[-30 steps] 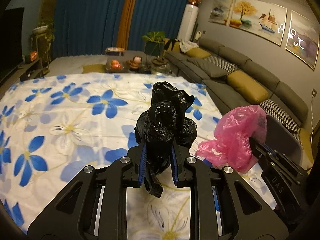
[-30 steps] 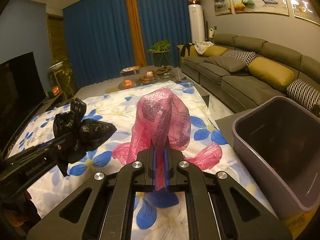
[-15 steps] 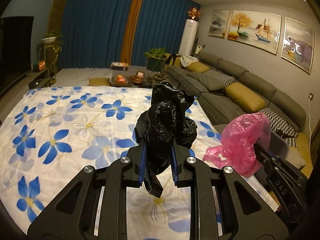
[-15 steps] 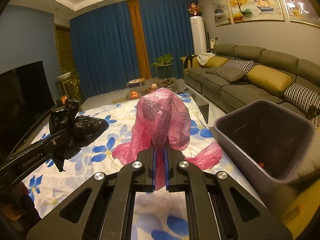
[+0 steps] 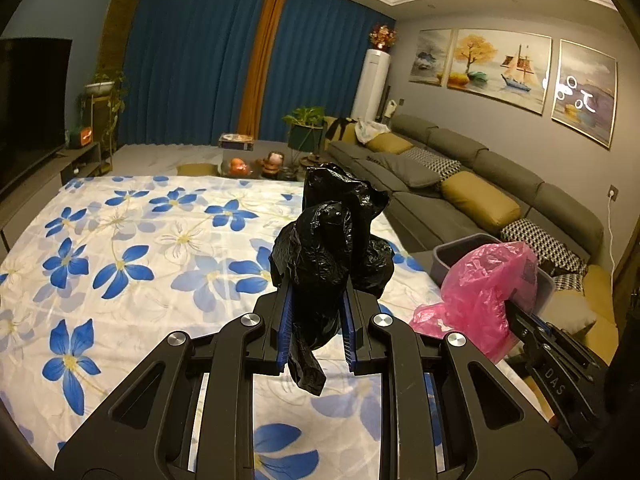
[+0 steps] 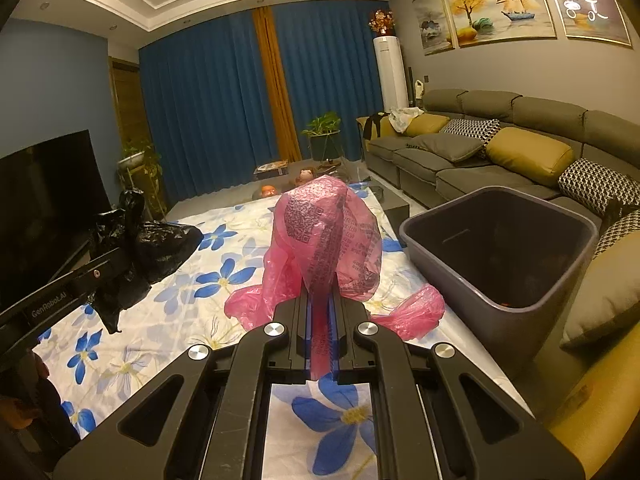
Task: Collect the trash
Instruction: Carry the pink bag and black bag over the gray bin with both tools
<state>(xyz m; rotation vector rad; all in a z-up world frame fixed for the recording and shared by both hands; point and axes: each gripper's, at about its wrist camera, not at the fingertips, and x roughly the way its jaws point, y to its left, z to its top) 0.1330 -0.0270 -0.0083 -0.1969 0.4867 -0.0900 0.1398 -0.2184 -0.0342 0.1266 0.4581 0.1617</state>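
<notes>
My left gripper [image 5: 316, 300] is shut on a crumpled black plastic bag [image 5: 332, 248] and holds it above the flowered sheet. It also shows at the left of the right wrist view [image 6: 148, 248]. My right gripper [image 6: 320, 312] is shut on a pink plastic bag [image 6: 324, 236], held in the air just left of a grey trash bin [image 6: 500, 248]. The pink bag [image 5: 488, 292] and the bin rim [image 5: 460, 244] also show at the right of the left wrist view. The bin is open, with small bits at its bottom.
A white sheet with blue flowers [image 5: 140, 248] covers the surface below both grippers. A grey sofa with yellow cushions [image 6: 500, 152] runs along the right wall behind the bin. A dark TV [image 6: 40, 200] stands at the left. A low table with small items [image 5: 256, 164] stands beyond the sheet.
Both grippers have risen with their bags, and the views tilt up. The grey bin now sits closer and more level to the right of the pink bag.
</notes>
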